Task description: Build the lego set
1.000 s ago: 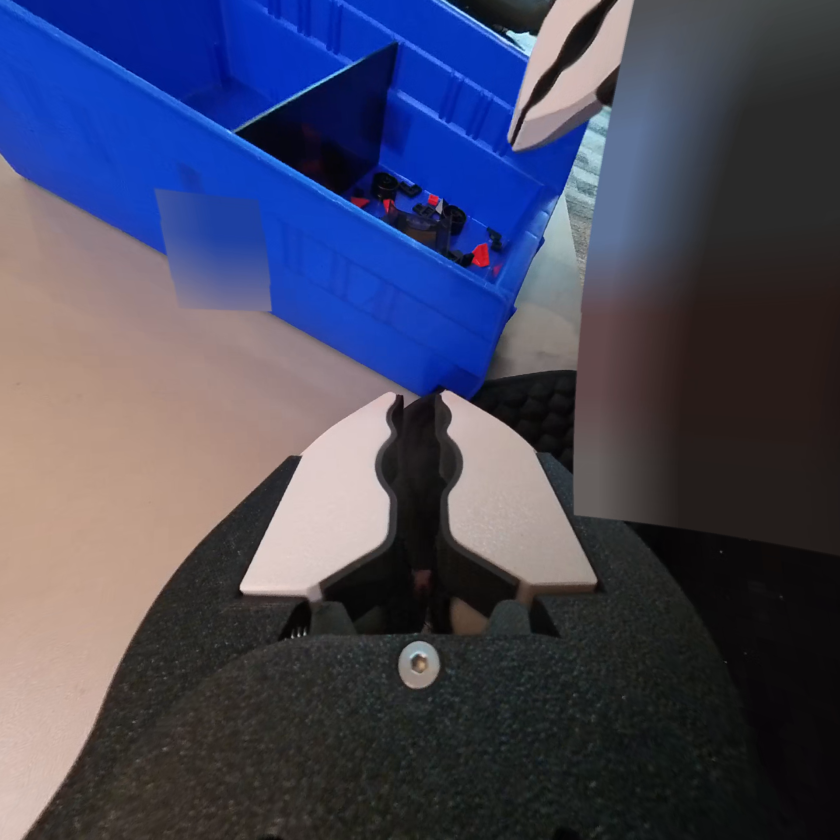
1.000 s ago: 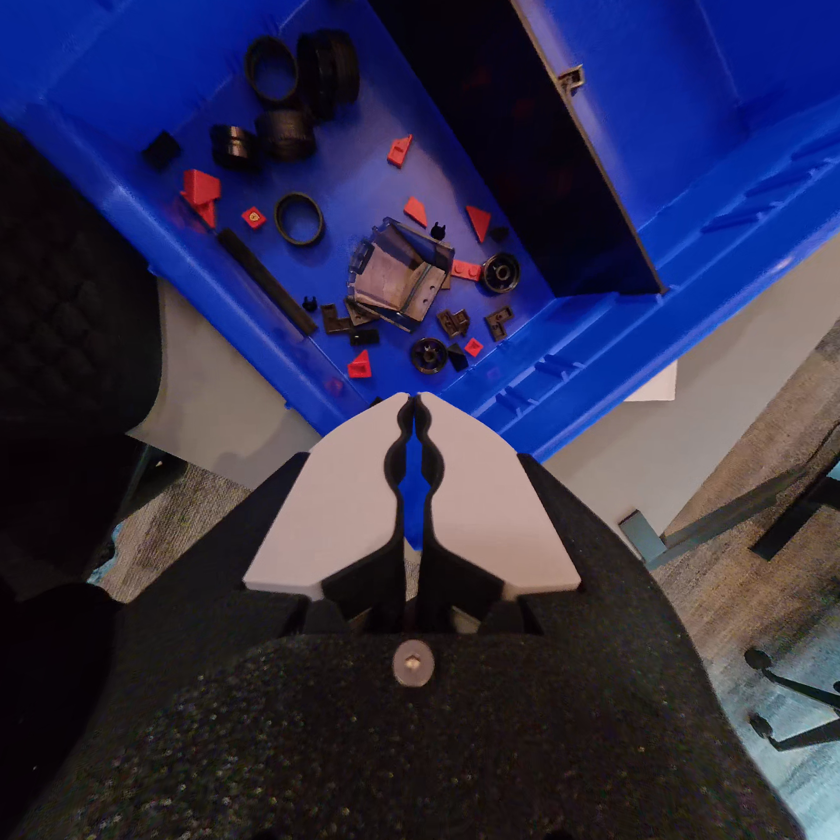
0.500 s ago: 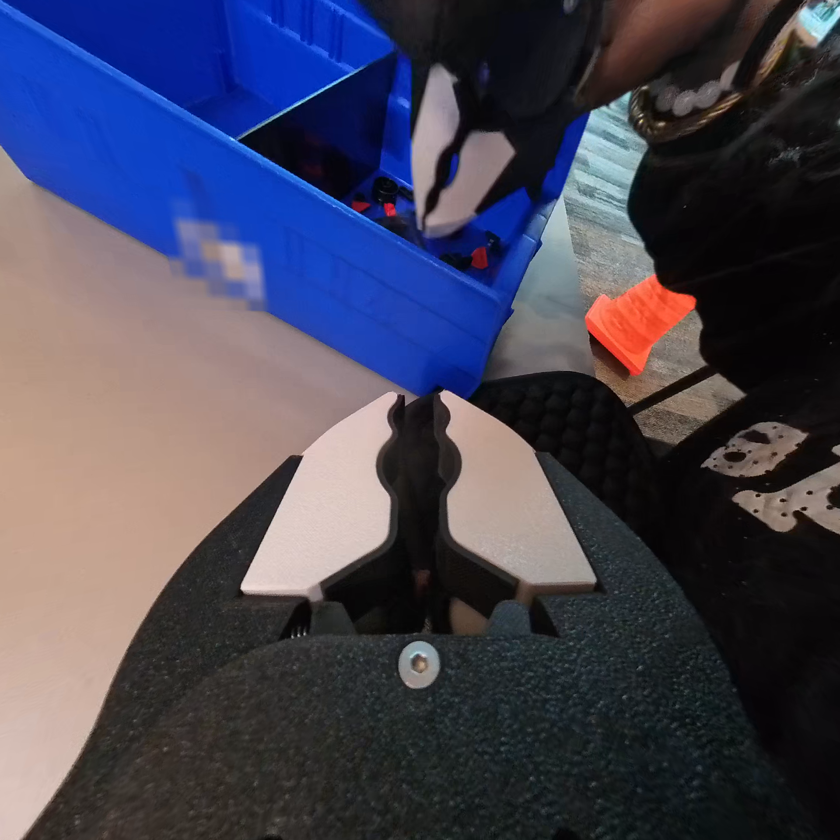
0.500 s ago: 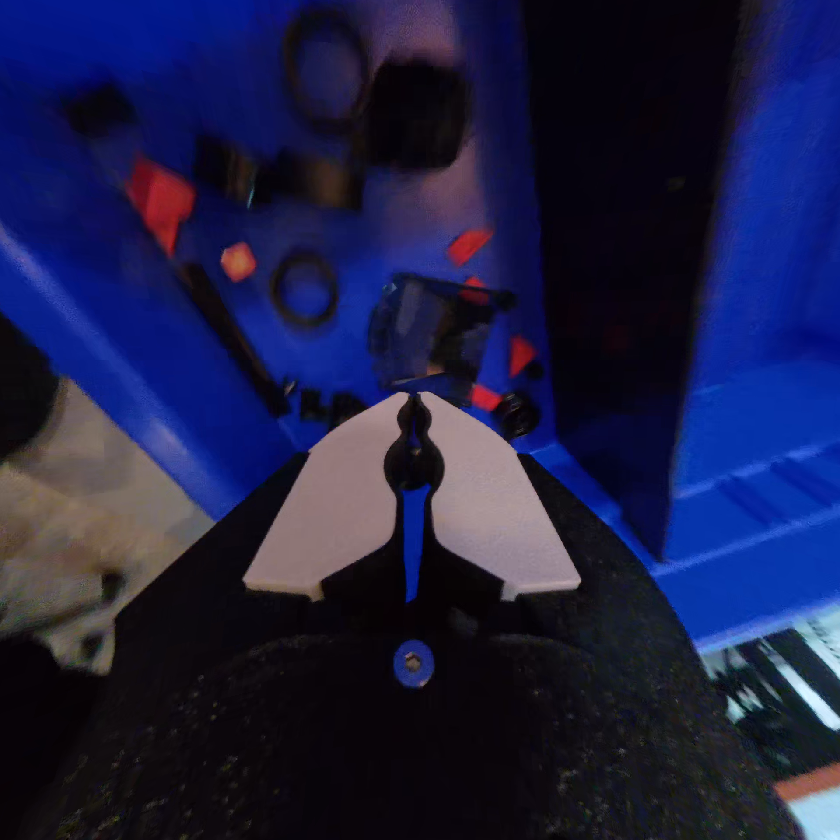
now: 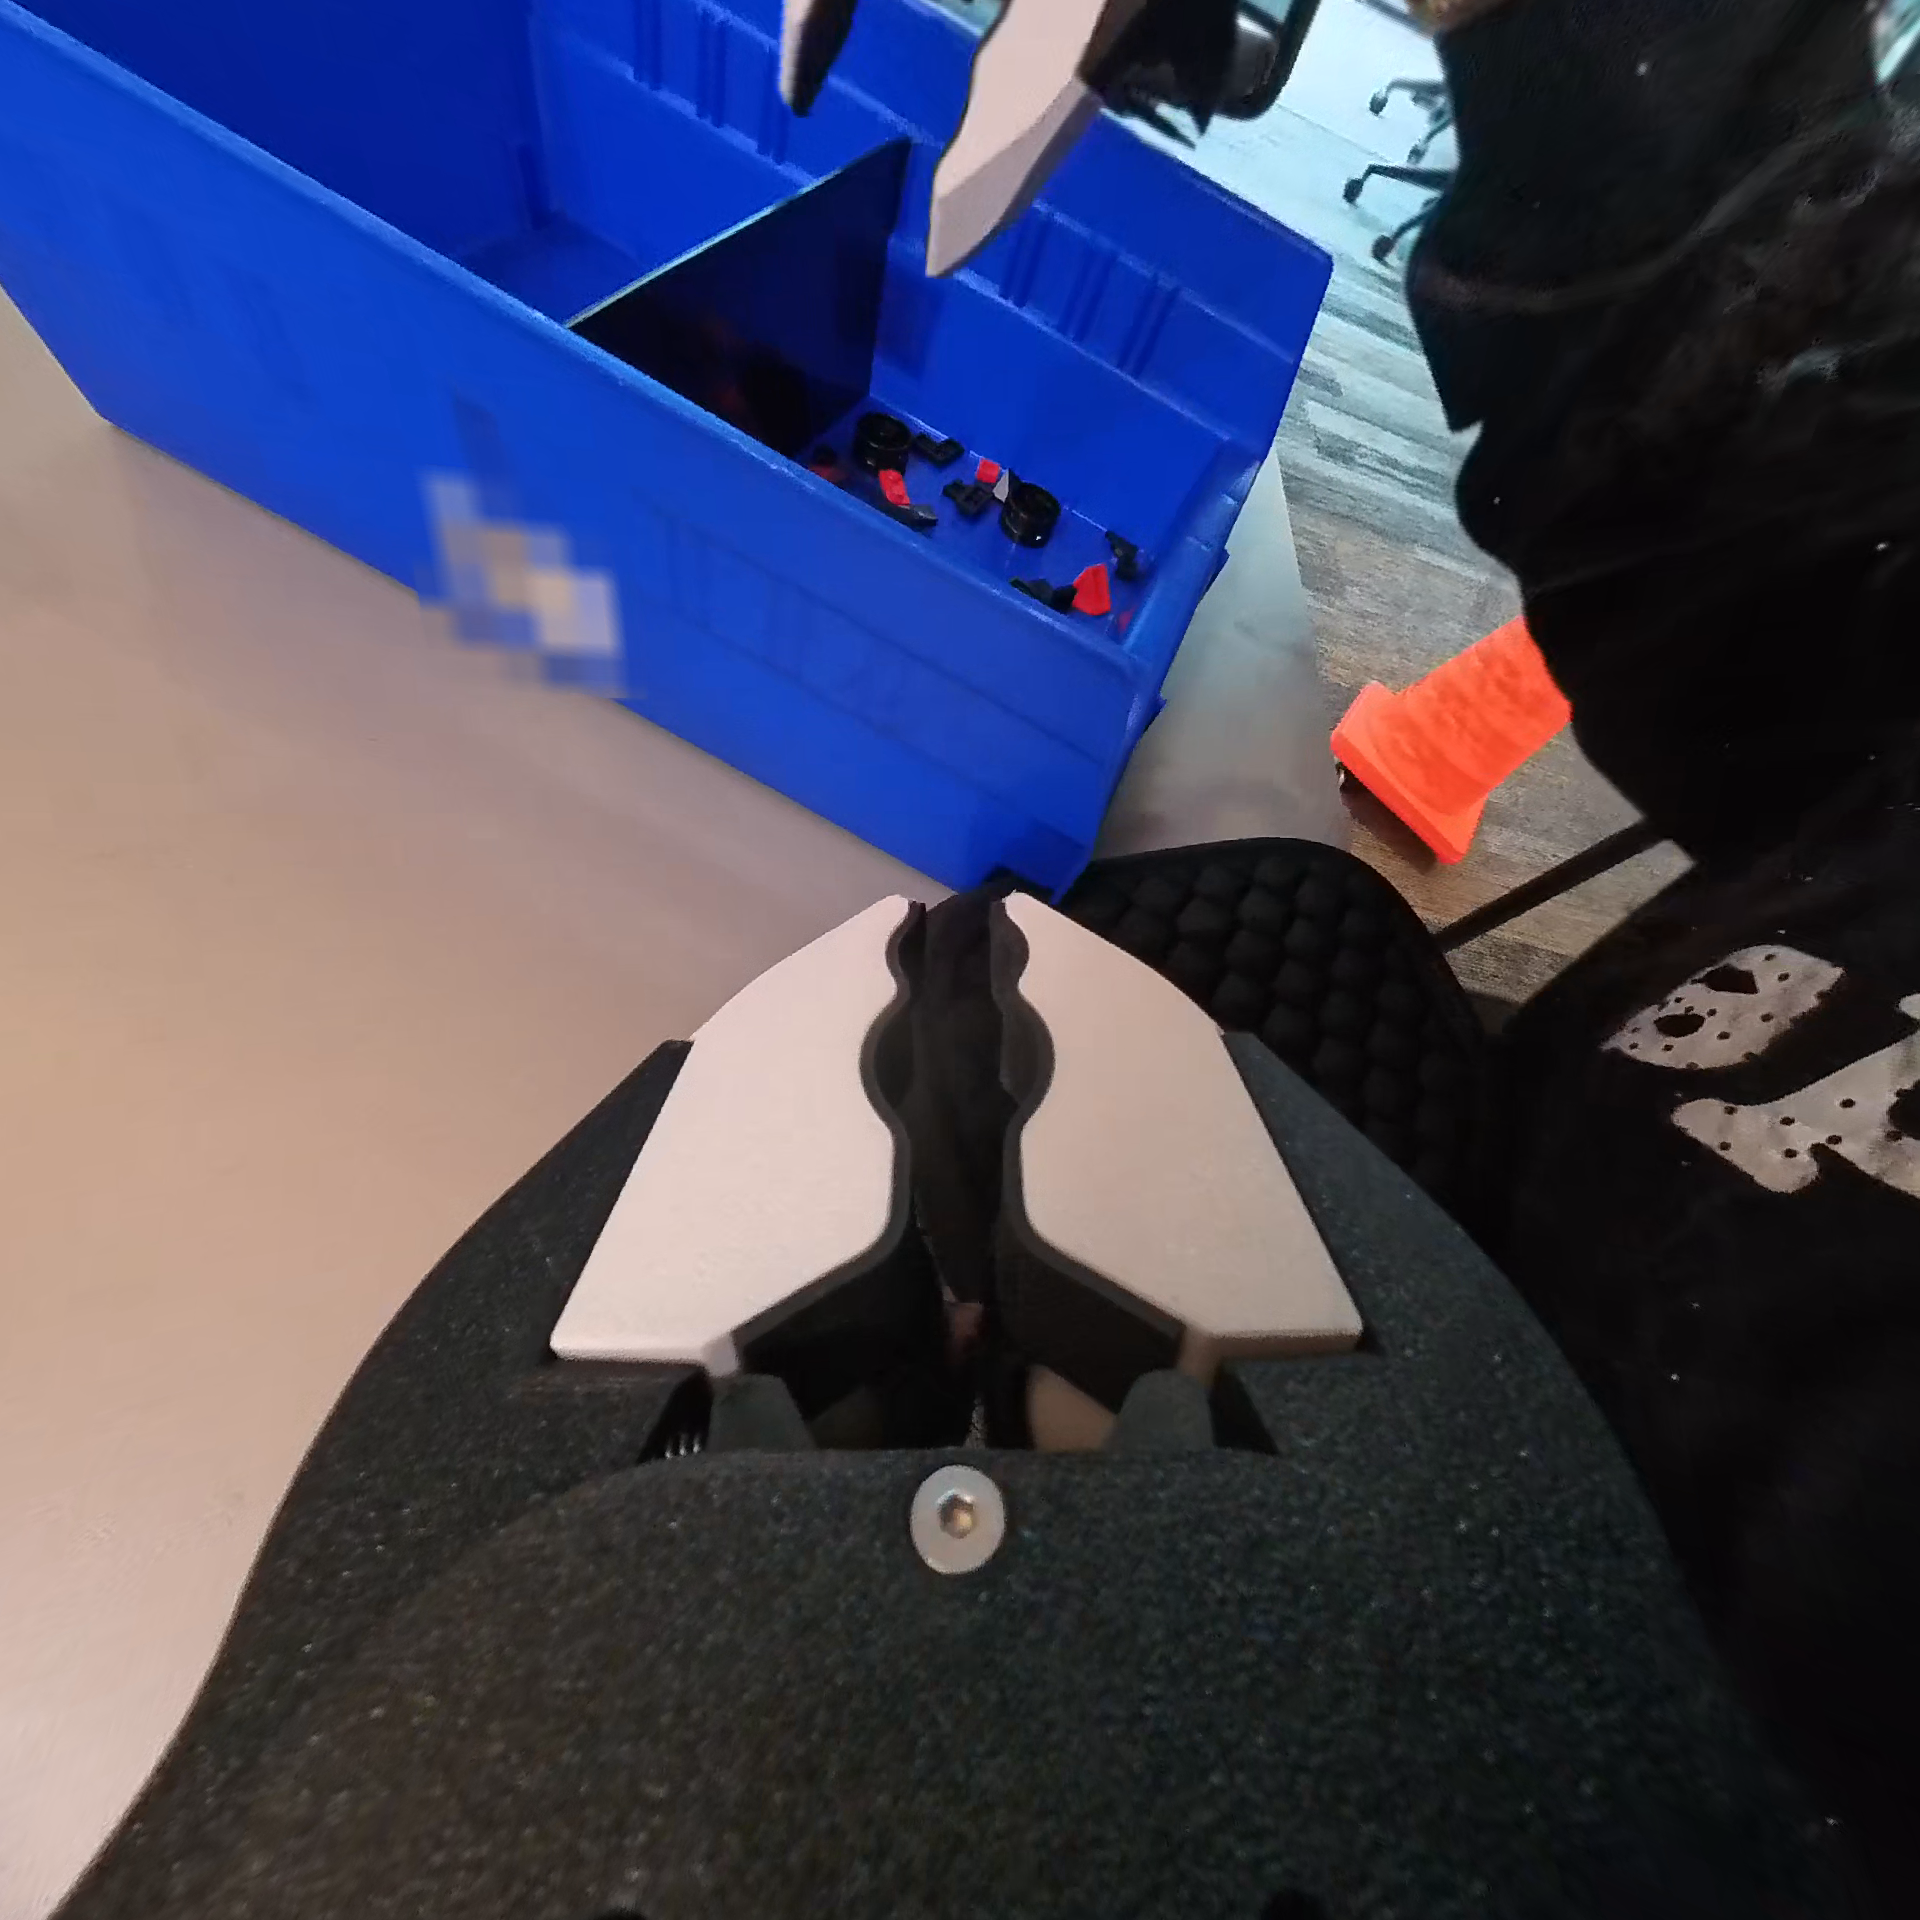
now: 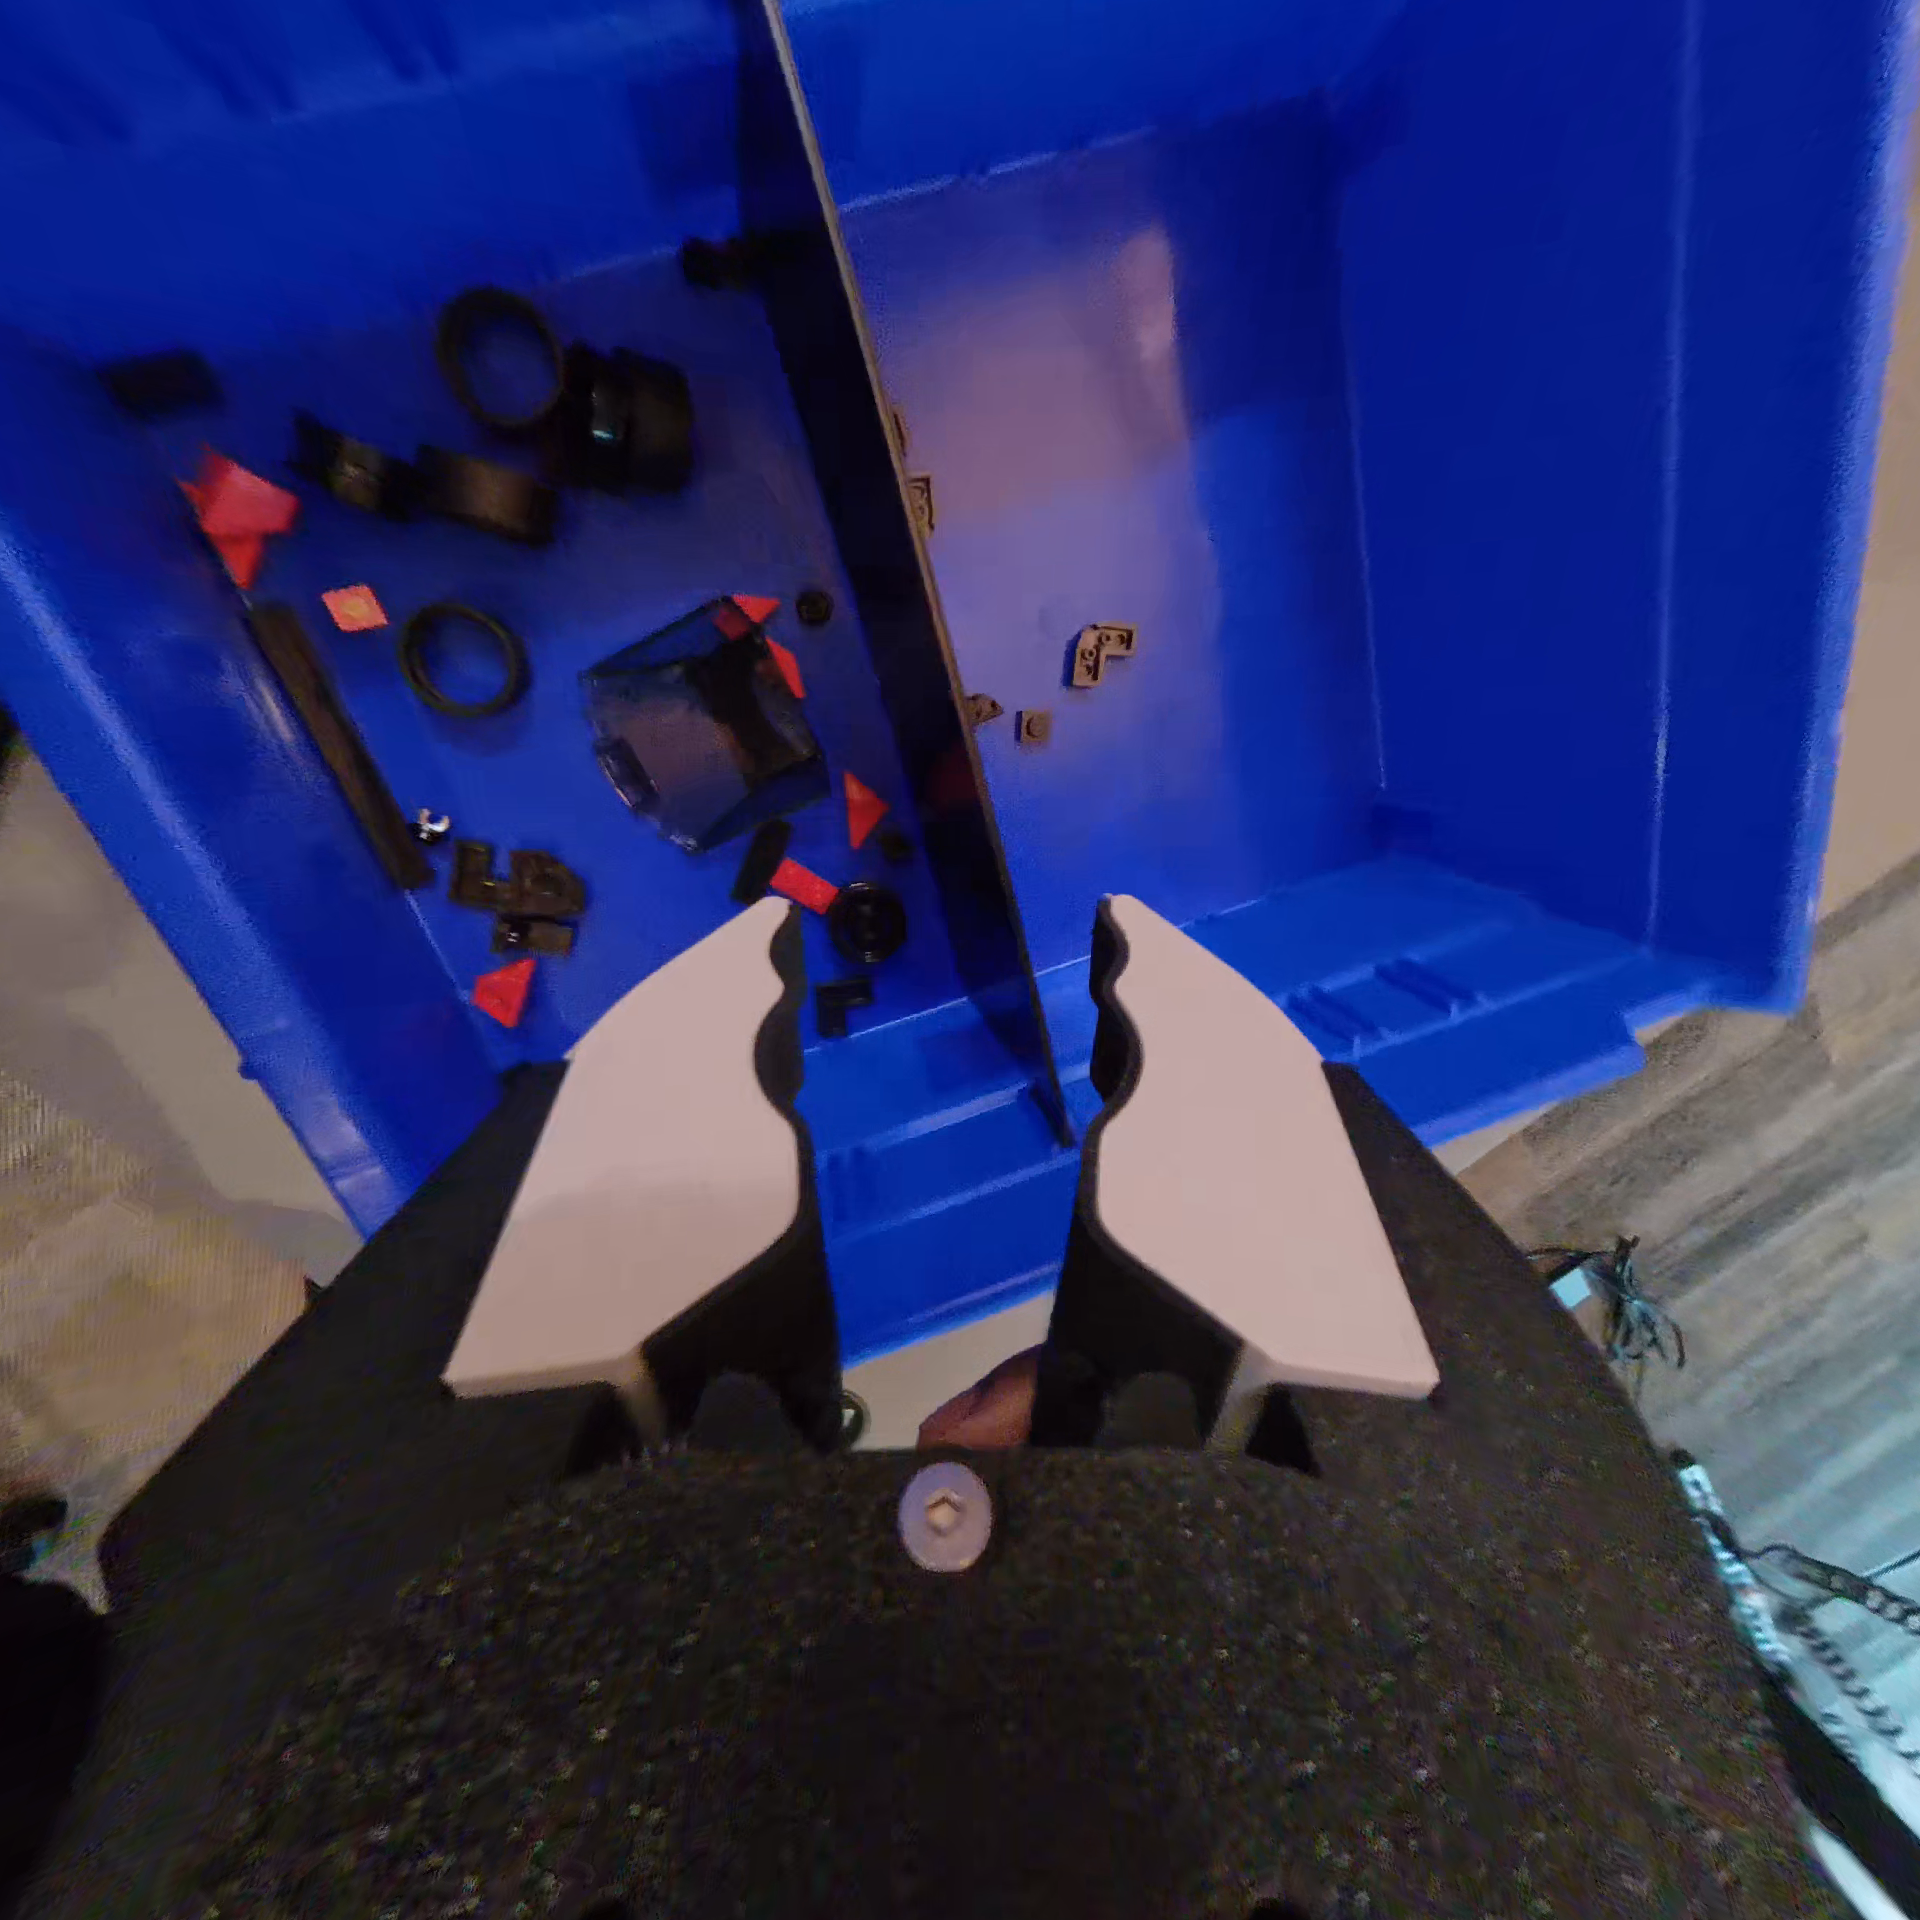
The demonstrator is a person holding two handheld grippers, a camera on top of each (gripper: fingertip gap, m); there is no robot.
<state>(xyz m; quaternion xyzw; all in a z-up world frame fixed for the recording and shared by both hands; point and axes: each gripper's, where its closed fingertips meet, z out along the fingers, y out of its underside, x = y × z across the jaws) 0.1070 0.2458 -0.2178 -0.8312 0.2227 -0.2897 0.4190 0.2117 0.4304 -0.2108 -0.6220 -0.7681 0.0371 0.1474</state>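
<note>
A blue bin [image 5: 727, 644] stands on the beige table [image 5: 260, 987]. A black divider [image 6: 883, 623] splits it into compartments. The left compartment holds loose lego pieces: black tyres [image 6: 504, 358], a dark see-through windscreen piece [image 6: 707, 727], red slopes [image 6: 239, 504] and small black brackets [image 6: 514, 883]. The right compartment holds a grey L-shaped piece [image 6: 1103, 652] and a tiny grey piece [image 6: 1033, 727]. My right gripper [image 6: 943, 914] is open and empty above the bin, straddling the divider; it also shows in the left wrist view [image 5: 878, 166]. My left gripper [image 5: 956, 909] is shut, low over the table at the bin's near corner.
An orange cone-shaped object [image 5: 1455, 727] lies on the floor right of the table. A black padded chair part [image 5: 1299, 977] sits beside my left gripper. A person in black clothing [image 5: 1714, 520] fills the right side. Office chairs [image 5: 1392, 135] stand far back. My hands' fingertips stand some 20 cm from each other.
My right gripper dipped shut into the left compartment, then rose, shifted toward the divider and opened. My left gripper has stayed shut in the same place.
</note>
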